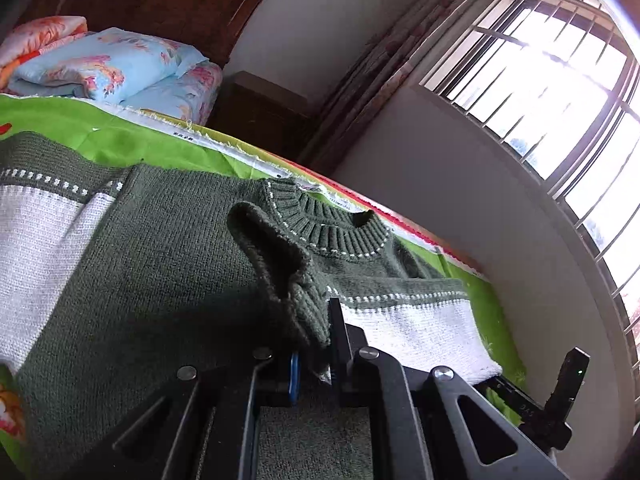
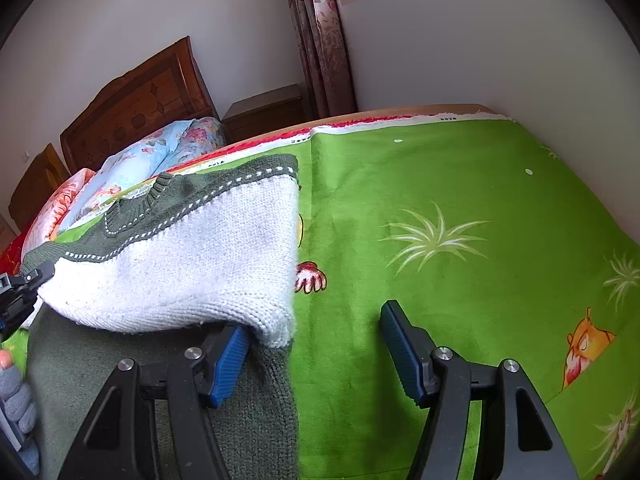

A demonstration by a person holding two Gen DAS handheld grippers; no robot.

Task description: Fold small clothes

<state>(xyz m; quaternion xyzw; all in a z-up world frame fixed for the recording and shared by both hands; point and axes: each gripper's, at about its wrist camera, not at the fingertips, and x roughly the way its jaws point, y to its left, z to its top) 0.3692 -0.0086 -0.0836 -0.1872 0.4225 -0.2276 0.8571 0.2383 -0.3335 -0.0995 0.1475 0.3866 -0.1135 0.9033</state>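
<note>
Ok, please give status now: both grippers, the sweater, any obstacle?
Left gripper shut on sweater fold. Right gripper open, one finger under the white sleeve. Sweater on green sheet, partly folded. No obstacle seen.

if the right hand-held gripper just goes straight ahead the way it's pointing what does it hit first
Probably only the green bedsheet: the right hand-held gripper is open, with bare sheet between its fingers. The sweater lies over its left finger, off that line. Depth is uncertain.
</note>
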